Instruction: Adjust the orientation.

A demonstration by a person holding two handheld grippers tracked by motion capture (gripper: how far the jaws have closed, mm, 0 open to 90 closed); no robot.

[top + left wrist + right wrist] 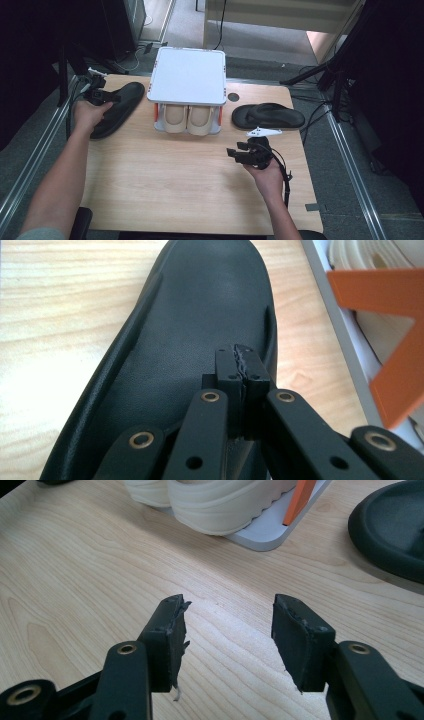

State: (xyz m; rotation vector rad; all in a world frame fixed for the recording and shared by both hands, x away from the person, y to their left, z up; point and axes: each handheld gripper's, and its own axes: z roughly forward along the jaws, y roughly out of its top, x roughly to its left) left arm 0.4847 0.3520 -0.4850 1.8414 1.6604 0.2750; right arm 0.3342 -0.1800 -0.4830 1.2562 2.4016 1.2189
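The left tongs are pressed together, their tips meeting just over the inside of a black slipper. No part of the slipper shows between the tips, so whether they pinch its surface cannot be told. In the high view the left tongs sit at the near end of this slipper, which lies on the bench and stretches ahead of them. Off to the side of the left tongs stands a small grey rack with orange posts, and a pair of cream shoes is tucked under its top shelf.

The right tongs are spread wide with only bare bench wood between them, holding nothing. They hover low over the bench in the high view, pointing toward the rack. Just beyond them and to one side lies a second black slipper, apart from their tips.
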